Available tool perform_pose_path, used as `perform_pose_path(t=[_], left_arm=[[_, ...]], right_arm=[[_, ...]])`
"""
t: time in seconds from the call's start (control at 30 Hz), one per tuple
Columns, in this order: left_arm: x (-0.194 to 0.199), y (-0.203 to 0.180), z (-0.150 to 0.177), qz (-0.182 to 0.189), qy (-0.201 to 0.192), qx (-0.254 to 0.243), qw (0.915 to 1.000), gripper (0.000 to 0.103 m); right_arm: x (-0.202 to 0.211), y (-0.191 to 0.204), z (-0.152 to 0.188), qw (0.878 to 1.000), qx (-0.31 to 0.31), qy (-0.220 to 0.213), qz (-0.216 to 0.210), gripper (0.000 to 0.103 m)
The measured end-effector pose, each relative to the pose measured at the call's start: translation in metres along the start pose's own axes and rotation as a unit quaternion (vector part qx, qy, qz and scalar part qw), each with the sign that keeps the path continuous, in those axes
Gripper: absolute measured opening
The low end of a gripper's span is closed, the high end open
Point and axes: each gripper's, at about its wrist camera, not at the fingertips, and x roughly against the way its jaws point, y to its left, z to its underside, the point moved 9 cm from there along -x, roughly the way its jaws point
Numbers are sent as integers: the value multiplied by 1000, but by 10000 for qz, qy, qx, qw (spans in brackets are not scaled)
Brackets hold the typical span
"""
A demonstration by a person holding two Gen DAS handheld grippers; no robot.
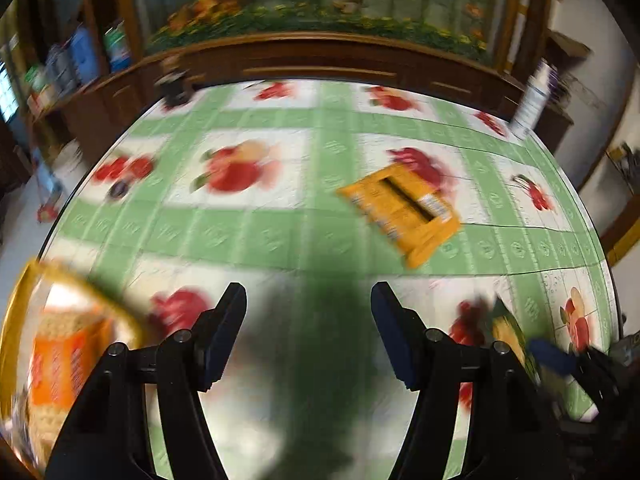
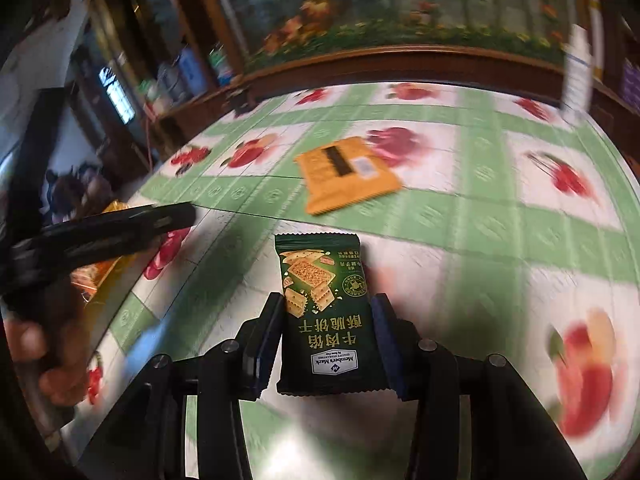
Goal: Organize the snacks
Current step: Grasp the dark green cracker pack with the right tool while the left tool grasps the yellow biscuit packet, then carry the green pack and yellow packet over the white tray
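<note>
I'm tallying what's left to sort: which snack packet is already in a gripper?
The dark green cracker packet, clamped between the right gripper fingers. The orange packet lies loose on the tablecloth, untouched.

Your left wrist view looks forward along the left tool (image 1: 308,332), from above and close to the desk (image 1: 256,236), facing the wooden cabinet (image 1: 320,60) at its far edge. Your right wrist view faces the same way from a spot to the right and nearer the surface, with the right tool (image 2: 328,344) low in frame. Both views share the fruit-patterned desk top, the yellow packet (image 1: 404,208) lying mid-desk, and the cabinet; the right view also catches the left tool from the side.
</note>
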Motion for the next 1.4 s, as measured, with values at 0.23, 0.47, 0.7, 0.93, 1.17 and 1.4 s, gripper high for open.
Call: perform_pose_path(t=[0.23, 0.47, 0.7, 0.93, 1.17, 1.4], left_arm=[[-43, -35, -25, 125, 477, 517, 9974, 70], [-78, -51, -48, -182, 770, 1540, 9849, 71], [-98, -47, -50, -439, 587, 1949, 9781, 103], [-99, -55, -55, 112, 731, 2150, 9738, 102], [-113, -63, -53, -775, 784, 1335, 9849, 103], [-94, -50, -45, -512, 549, 933, 9928, 69]], right_arm=[[36, -38, 35, 9964, -795, -282, -61, 46], [37, -48, 38, 9936, -1027, -419, -205, 46], [47, -56, 34, 9900, -1237, -636, -215, 46], [49, -56, 33, 9886, -1297, -721, -247, 46], [49, -61, 33, 9881, -1341, -741, -119, 46], [48, -61, 33, 9882, -1342, -730, -119, 47]])
